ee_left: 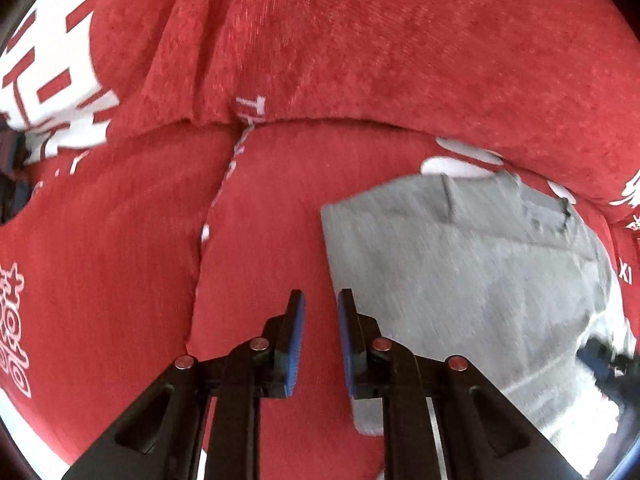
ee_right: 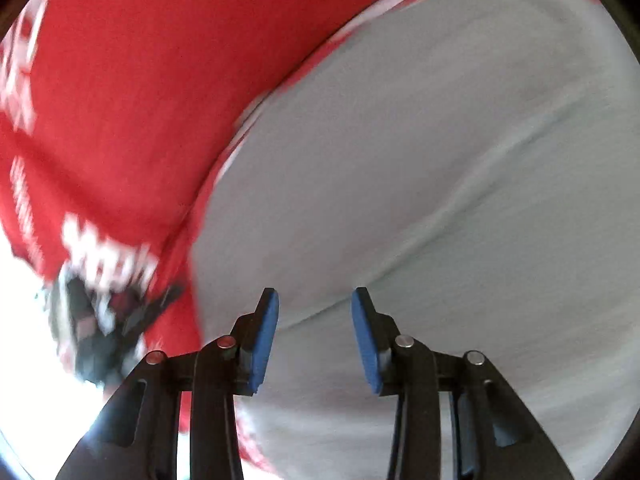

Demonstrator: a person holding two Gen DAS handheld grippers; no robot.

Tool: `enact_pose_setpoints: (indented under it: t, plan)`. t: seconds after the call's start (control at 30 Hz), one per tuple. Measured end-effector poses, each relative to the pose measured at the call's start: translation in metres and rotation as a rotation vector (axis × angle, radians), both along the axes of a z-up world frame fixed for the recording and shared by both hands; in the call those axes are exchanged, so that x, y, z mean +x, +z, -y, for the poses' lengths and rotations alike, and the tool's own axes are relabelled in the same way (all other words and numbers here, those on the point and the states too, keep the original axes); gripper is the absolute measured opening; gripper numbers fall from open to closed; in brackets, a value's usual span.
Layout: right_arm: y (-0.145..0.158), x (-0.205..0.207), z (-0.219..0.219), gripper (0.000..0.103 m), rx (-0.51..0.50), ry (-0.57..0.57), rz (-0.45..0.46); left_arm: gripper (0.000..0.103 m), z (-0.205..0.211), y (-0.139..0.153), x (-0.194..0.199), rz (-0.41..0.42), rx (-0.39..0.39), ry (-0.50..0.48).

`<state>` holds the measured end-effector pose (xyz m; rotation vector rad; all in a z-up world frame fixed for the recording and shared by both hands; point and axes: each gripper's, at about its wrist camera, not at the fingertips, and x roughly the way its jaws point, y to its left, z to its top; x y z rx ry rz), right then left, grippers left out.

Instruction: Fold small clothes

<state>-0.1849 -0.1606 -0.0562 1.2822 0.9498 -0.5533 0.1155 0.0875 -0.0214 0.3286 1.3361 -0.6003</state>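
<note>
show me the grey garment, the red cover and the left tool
grey garment (ee_left: 460, 280): left wrist view, flat middle of the cloth.
red cover (ee_left: 360, 40): left wrist view, plain upper fabric.
left tool (ee_left: 321, 300): left wrist view, open gap midway between its fingertips.

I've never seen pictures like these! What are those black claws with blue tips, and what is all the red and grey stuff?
Those claws are grippers: a person holds one in each hand, with a camera on each looking along its two fingers. One picture comes from the left gripper, the other from the right gripper. Both are open and hold nothing. The red stuff is a red cloth with white print covering the surface. On it lies a grey garment, seen close up from the right gripper. The pictures are blurry, so I cannot tell what kind of garment it is.
</note>
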Motion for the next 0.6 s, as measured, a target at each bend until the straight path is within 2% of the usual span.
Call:
enact_pose_setpoints:
  t: [0.07, 0.13, 0.2, 0.23, 0.27, 0.3, 0.4, 0.47, 0.6]
  plan:
    - [-0.004, -0.022, 0.021, 0.042, 0.002, -0.088, -0.028, 0.019, -0.007, 0.001, -0.008, -0.007, -0.004, 0.01]
    - [-0.016, -0.027, 0.04, 0.042, 0.024, -0.181, -0.021, 0.019, -0.009, 0.001, -0.018, -0.015, -0.008, 0.014]
    - [-0.026, -0.023, 0.052, 0.042, 0.032, -0.219, -0.002, 0.019, -0.005, -0.003, -0.02, -0.02, 0.003, 0.012]
    - [-0.028, -0.019, 0.058, 0.038, 0.026, -0.22, 0.004, 0.019, -0.003, -0.004, -0.022, -0.024, 0.007, 0.012]
    - [-0.027, -0.015, 0.062, 0.01, 0.011, -0.21, -0.007, 0.019, -0.001, -0.004, -0.022, -0.024, 0.009, 0.011]
    - [-0.025, -0.01, 0.065, 0.007, -0.012, -0.19, -0.022, 0.019, 0.002, -0.004, -0.023, -0.018, 0.013, 0.008]
    - [-0.004, -0.002, 0.069, 0.007, -0.112, -0.109, -0.025, 0.019, 0.008, -0.009, -0.023, 0.002, 0.029, -0.009]
    - [0.0, -0.002, 0.064, 0.007, -0.166, -0.06, -0.067, 0.019, 0.01, -0.014, -0.024, 0.005, 0.045, -0.011]
    - [-0.015, -0.028, 0.078, 0.008, -0.101, -0.026, -0.108, 0.019, 0.001, -0.013, -0.027, -0.014, 0.051, 0.022]
